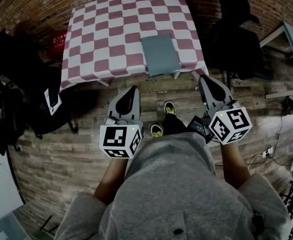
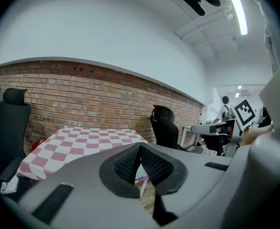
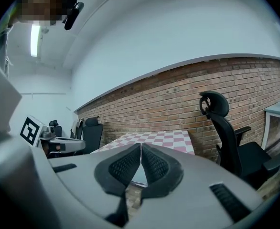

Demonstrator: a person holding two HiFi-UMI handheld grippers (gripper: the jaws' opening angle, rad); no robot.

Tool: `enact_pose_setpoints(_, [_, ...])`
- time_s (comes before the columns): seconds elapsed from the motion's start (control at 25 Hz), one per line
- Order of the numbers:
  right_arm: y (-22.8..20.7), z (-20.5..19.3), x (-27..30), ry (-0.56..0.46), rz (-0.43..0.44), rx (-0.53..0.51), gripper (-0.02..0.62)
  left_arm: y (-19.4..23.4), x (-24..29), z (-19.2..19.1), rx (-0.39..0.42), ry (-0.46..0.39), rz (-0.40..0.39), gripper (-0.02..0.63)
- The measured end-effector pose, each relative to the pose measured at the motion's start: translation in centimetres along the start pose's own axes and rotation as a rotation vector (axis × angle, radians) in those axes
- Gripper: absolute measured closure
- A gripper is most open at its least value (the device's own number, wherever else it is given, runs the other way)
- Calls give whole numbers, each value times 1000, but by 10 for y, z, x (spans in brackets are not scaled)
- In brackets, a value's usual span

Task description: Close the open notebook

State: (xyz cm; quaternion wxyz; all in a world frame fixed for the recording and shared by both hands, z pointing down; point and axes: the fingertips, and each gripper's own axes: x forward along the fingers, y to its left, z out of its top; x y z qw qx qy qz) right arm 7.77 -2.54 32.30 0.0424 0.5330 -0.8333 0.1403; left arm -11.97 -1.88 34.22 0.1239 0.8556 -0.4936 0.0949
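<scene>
Left tongs (image 1: pixel 132 89) and right tongs (image 1: pixel 203 77) pressed together, empty, short of counter (image 1: pixel 111 34). Notebook (image 1: pixel 160 54) looks light, thin, probably floppy; pinch cover's free edge.

It was an office-like workroom; black swivel chairs (image 3: pixel 228 132) and a white desk (image 3: pixel 279 112) stood along a brick wall (image 2: pixel 82 92); strip lights (image 2: pixel 239 15) hung over a plank floor (image 1: pixel 61 159).

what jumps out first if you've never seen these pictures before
The pink-and-white checked table against the brick wall catches the eye first, with a grey notebook lying flat at its near edge. Nearer the person, the left gripper and right gripper hang over the wooden floor, both with jaws together and nothing in them.
</scene>
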Motion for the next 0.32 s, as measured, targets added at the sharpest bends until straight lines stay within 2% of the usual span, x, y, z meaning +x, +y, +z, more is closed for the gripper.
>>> enact_pose_setpoints(0.32, [4,-1,0,16,5,-14,569,0,3,-1,2,8,-10,595])
